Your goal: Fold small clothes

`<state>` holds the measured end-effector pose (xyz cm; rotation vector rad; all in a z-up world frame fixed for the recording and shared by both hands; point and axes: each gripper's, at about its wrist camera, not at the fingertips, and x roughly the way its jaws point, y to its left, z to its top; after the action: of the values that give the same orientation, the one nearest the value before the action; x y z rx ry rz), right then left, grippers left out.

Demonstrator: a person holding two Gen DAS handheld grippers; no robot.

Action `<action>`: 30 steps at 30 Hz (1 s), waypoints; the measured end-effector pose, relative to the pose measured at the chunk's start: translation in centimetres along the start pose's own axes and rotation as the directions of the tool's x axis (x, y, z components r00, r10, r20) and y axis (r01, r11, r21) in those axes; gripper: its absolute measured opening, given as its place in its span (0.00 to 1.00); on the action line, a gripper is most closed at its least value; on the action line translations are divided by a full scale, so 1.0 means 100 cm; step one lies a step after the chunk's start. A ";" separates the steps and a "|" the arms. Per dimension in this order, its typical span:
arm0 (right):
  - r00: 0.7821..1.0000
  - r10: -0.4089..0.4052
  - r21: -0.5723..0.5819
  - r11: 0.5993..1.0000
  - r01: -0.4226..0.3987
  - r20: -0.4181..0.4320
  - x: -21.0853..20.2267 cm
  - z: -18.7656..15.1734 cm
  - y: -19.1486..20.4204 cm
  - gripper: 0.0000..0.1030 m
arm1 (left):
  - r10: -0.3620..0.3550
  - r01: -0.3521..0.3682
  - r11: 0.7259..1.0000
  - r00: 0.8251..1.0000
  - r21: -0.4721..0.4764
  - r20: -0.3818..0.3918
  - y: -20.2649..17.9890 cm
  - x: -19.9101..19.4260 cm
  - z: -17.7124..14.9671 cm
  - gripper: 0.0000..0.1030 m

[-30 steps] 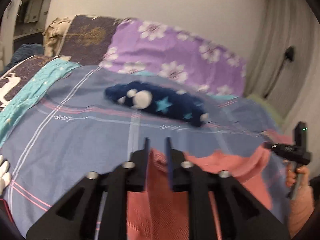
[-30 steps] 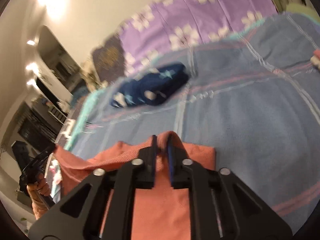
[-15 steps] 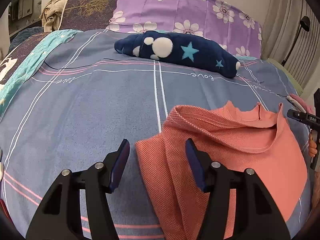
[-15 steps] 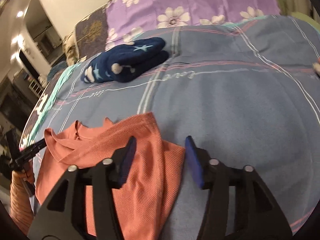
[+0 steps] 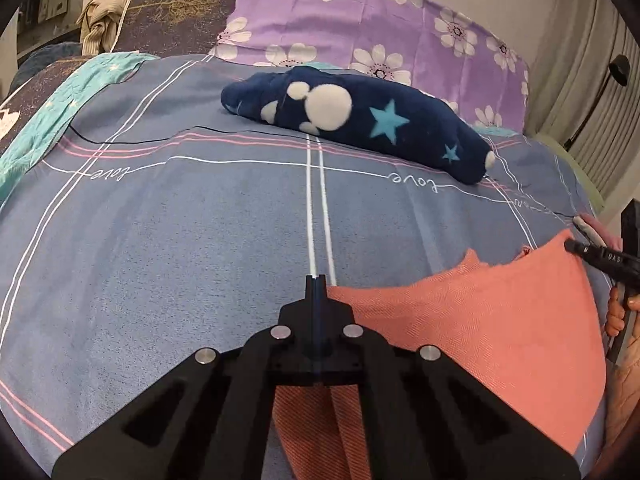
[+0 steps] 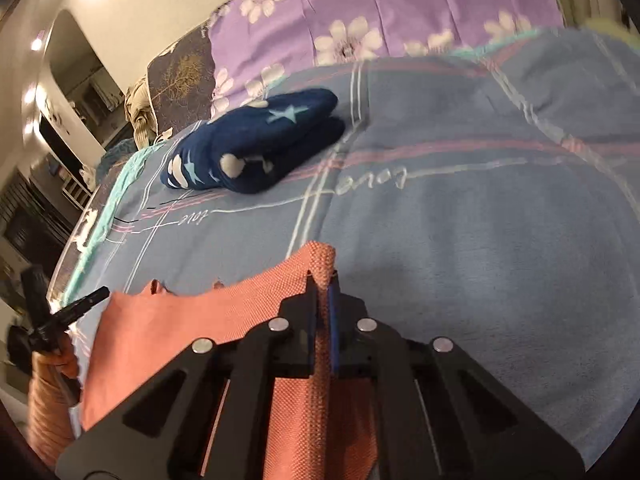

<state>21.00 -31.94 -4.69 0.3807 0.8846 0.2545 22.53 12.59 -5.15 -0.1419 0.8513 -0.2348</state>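
A salmon-pink knit garment (image 5: 480, 328) lies on the blue plaid bedspread (image 5: 180, 232). My left gripper (image 5: 316, 280) is shut at the garment's left edge; cloth hangs below its jaws. My right gripper (image 6: 323, 276) is shut on a raised fold of the same garment (image 6: 192, 320), which stands up between its fingers. Each gripper shows at the far side of the other's view: the right one in the left wrist view (image 5: 600, 258), the left one in the right wrist view (image 6: 76, 308).
A folded navy fleece with stars and white spots (image 5: 360, 120) lies further up the bed, also in the right wrist view (image 6: 256, 144). Purple flowered pillows (image 5: 360, 32) stand behind it. A turquoise cloth (image 5: 52, 112) lies along the left edge. A curtain (image 5: 592, 92) hangs at the right.
One second ago both grippers held the garment; half a second ago both were open over it. Now both are shut again, at the garment's two sides, and the cloth is stretched flatter.
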 end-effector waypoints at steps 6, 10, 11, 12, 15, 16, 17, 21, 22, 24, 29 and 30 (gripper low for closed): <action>1.000 -0.011 -0.014 1.000 0.011 -0.019 0.012 -0.008 0.006 0.05 | -0.078 0.077 0.992 0.997 -0.100 -0.003 0.012 0.007 -0.006 0.50; 1.000 -0.016 -0.003 1.000 0.016 -0.009 0.009 -0.008 0.005 0.05 | -0.109 0.106 0.992 0.993 -0.064 -0.043 0.002 0.014 -0.007 0.02; 1.000 -0.015 0.003 1.000 0.015 0.000 0.006 -0.007 0.004 0.05 | -0.091 0.089 0.995 0.995 -0.050 -0.050 0.000 0.015 -0.006 0.03; 1.000 -0.012 0.011 1.000 0.012 0.015 0.002 -0.007 0.004 0.05 | -0.089 0.087 0.995 0.995 -0.053 -0.035 -0.001 0.012 -0.005 0.03; 0.994 0.031 0.026 0.999 -0.034 0.108 -0.025 -0.008 0.006 0.05 | -0.116 0.119 0.992 0.990 -0.036 0.075 -0.009 -0.017 0.002 0.03; 0.991 0.038 0.023 0.999 -0.041 0.129 -0.032 -0.007 0.008 0.05 | -0.133 0.136 0.990 0.985 -0.027 0.107 -0.013 -0.027 0.006 0.03; 0.987 0.035 0.015 0.999 -0.038 0.158 -0.040 -0.004 0.011 0.05 | -0.135 0.138 0.990 0.983 -0.014 0.124 -0.016 -0.032 0.009 0.03; 0.988 -0.016 0.014 1.000 0.014 0.152 -0.034 0.005 0.013 0.05 | -0.077 0.071 0.997 0.984 0.040 0.159 -0.027 -0.031 0.025 0.03; 0.991 -0.020 0.019 1.000 0.017 0.131 -0.028 0.006 0.011 0.06 | -0.057 0.050 0.998 0.988 0.049 0.144 -0.028 -0.022 0.027 0.03; 0.997 -0.050 0.033 0.998 0.048 0.060 -0.008 0.002 0.004 0.15 | -0.013 0.006 0.998 0.995 0.065 0.099 -0.028 -0.005 0.025 0.05; 0.998 -0.058 0.026 0.998 0.057 0.031 -0.015 -0.022 -0.005 0.25 | -0.010 0.007 0.997 0.999 0.080 0.036 -0.024 -0.001 0.002 0.22; 0.998 -0.059 0.012 0.998 0.059 0.038 -0.024 -0.027 -0.006 0.26 | -0.007 0.003 0.996 0.999 0.089 0.046 -0.026 -0.013 -0.003 0.27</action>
<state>17.40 -32.77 -4.79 0.3678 0.8581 0.1878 21.11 10.36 -3.87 -0.0662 0.7936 -0.2729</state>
